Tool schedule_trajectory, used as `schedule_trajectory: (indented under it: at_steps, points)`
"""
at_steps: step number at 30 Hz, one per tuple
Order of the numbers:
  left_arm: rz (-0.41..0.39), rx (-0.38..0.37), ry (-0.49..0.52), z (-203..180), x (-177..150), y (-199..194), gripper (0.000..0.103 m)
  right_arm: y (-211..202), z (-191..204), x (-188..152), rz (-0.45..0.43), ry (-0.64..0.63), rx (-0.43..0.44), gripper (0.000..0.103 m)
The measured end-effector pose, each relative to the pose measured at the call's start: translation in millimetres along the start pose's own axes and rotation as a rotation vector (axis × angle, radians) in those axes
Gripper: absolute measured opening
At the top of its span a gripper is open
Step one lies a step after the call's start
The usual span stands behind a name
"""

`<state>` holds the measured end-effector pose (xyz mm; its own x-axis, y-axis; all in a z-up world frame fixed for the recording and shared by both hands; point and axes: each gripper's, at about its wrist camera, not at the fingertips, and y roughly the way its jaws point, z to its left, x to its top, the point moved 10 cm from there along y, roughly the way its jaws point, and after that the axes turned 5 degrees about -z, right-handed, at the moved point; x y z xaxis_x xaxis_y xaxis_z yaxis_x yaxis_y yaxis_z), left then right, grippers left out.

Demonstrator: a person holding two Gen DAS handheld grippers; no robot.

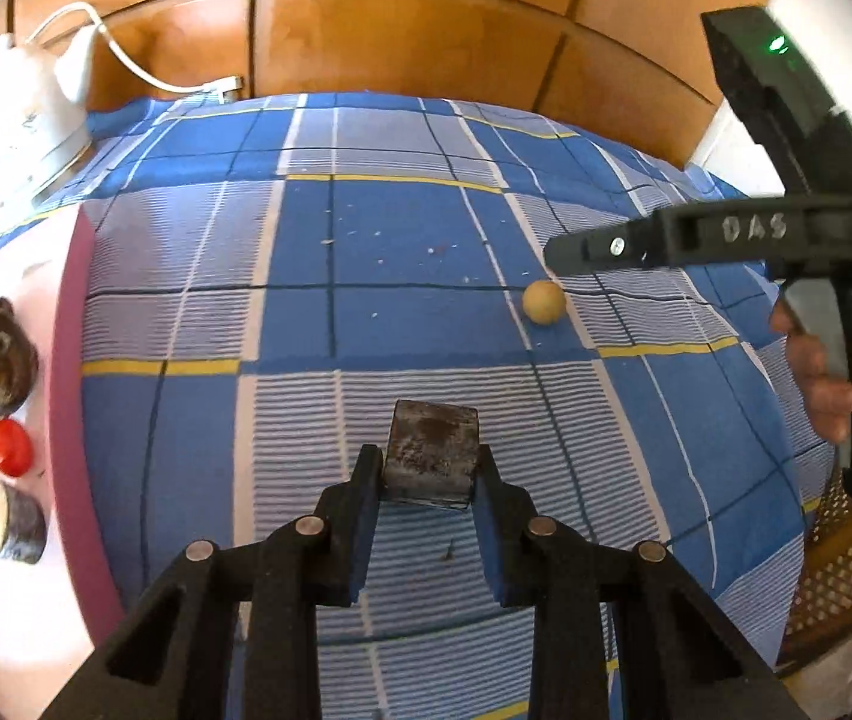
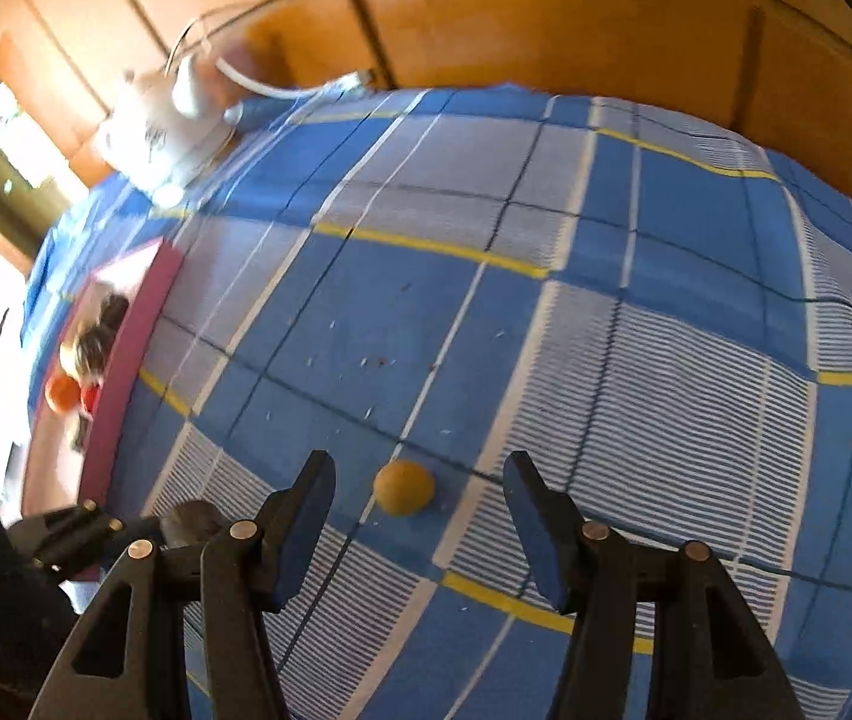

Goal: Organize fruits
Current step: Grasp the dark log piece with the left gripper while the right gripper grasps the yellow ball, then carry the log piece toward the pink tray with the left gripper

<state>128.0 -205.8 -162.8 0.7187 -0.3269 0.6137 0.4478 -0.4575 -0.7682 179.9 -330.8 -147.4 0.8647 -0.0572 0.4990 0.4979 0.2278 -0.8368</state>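
While we work over the blue checked cloth [image 1: 396, 228], which covers the whole surface and is the largest thing before us, the main risks come from what rests on it. At the left sits the pink-rimmed tray [image 1: 75, 390], already carrying several pieces: a dark brown lump, a red one, orange ones and a cut dark-skinned slice; dropping another piece in carelessly could knock these about, we judge. Our left gripper [image 1: 429, 468] has its fingers closed partway on a dark brown block [image 1: 431, 456], held near the front of the scene, right of the tray; the grip sits low on the block, so a quick swing toward the tray may let it twist or slip. Our right gripper [image 2: 420, 516] stands wide open and holds nothing, with the small yellow round fruit [image 2: 404, 487] lying on the cloth between its fingers, a little nearer the left one. Being round, it could roll away if one finger touches first. A white iron [image 1: 24, 138] with its cord stands far left, well apart. On the right gripper's body we read "DAS".
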Motion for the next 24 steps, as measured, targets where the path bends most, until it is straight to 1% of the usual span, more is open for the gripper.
schedule_trajectory:
  at_steps: [6, 12, 19, 20, 21, 22, 23, 24]
  points:
    - [-0.012, -0.002, -0.022, 4.0, -6.0, 1.1, 0.03, 12.0, 6.5, -6.8, 0.02, -0.06, -0.035, 0.059]
    - [-0.019, -0.002, -0.02, 4.4, -5.9, 2.4, 0.032, 20.3, 5.6, -9.9, 0.042, -0.083, -0.062, 0.059]
    - [-0.02, -0.012, -0.042, 6.2, -5.5, 3.2, 0.032, 28.3, 6.7, -11.9, 0.057, -0.105, -0.069, 0.059]
    - [-0.021, -0.011, -0.043, 6.2, -5.6, 3.4, 0.032, 30.0, 7.6, -12.7, 0.06, -0.115, -0.07, 0.05]
    - [-0.021, -0.008, -0.044, 6.1, -5.8, 3.6, 0.032, 30.9, 8.2, -13.0, 0.058, -0.133, -0.079, 0.036]
    - [-0.02, -0.005, -0.041, 6.0, -6.0, 4.0, 0.032, 31.2, 8.1, -12.2, 0.05, -0.153, -0.097, 0.029]
    - [-0.019, 0.0, -0.037, 5.8, -6.0, 4.5, 0.032, 31.7, 7.1, -12.0, 0.049, -0.153, -0.104, 0.025]
    - [-0.019, 0.002, -0.034, 5.6, -6.4, 4.6, 0.032, 31.8, 6.1, -12.0, 0.049, -0.146, -0.1, 0.025]
